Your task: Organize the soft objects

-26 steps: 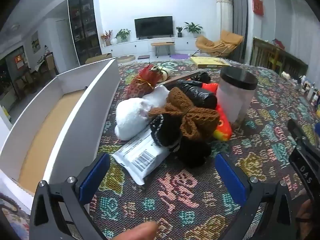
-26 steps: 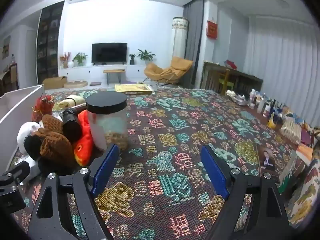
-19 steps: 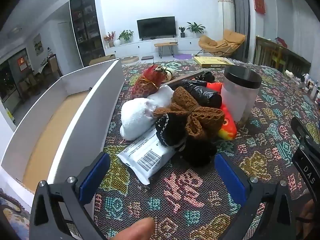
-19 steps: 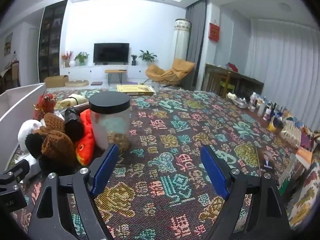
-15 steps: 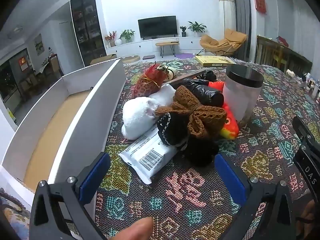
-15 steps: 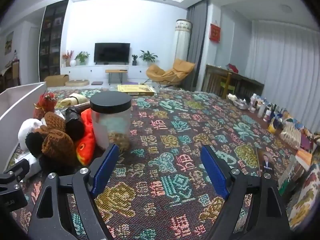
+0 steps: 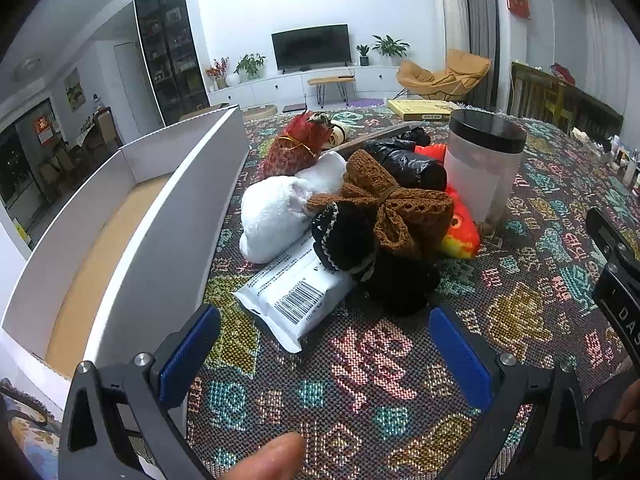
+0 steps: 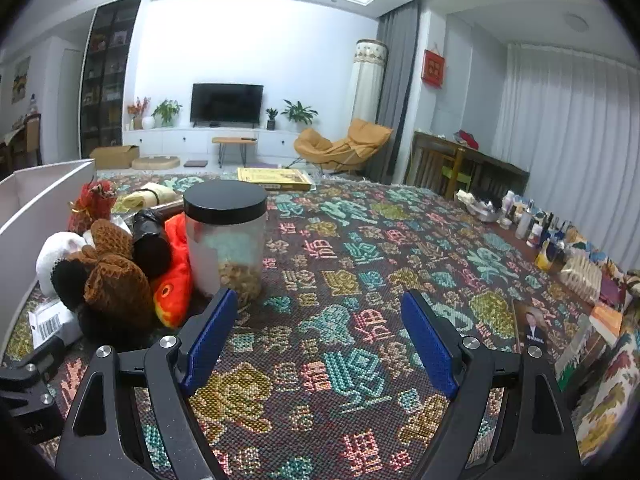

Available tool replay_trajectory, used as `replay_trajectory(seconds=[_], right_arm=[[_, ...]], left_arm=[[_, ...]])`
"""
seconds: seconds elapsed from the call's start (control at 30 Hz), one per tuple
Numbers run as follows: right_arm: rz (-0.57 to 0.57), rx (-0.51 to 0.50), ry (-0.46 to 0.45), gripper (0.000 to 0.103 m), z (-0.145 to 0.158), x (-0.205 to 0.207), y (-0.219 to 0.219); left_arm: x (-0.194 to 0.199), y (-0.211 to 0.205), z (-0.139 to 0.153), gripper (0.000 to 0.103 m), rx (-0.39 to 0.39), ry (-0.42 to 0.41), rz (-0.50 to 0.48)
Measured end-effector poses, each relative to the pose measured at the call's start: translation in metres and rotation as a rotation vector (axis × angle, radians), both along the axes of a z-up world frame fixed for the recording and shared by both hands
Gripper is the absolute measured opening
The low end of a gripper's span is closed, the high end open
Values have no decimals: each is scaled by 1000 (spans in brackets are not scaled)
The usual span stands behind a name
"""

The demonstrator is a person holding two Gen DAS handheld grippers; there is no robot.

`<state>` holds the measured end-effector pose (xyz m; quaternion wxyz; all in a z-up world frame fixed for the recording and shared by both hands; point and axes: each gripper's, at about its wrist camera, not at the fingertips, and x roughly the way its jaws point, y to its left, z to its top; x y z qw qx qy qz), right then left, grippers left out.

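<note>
Left hand-held gripper spread, empty; soft pile straight ahead, nearer than to right hand-held gripper, likewise spread, pile off left.

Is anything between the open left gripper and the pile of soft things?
Nothing visible blocks the left gripper. Only bare patterned tablecloth lies before the white barcoded packet and the black knitted piece at the pile's near edge.

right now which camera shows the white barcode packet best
The left wrist view: the white barcode packet lies nearly whole just ahead of the open left tongs, barcode readable, its far end tucked under the black knit piece. The right wrist view catches only its barcoded corner at the left edge.
</note>
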<state>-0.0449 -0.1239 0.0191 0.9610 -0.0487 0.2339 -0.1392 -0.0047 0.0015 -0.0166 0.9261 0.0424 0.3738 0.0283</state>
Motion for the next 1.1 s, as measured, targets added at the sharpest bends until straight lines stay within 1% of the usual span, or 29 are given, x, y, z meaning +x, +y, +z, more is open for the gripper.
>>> replay_trajectory(seconds=[0.1, 0.37, 0.87, 1.1], right_arm=[[2, 5, 3, 86, -1, 0, -1], [3, 15, -1, 86, -1, 0, -2], [7, 11, 2, 86, -2, 2, 0], [7, 13, 2, 86, -3, 2, 1]], left_arm=[[-1, -2, -2, 103, -8, 5, -9], [-8, -9, -1, 103, 3, -7, -34], [-8, -3, -5, 103, -6, 6, -27], [-8, -6, -11, 103, 1, 18, -34]])
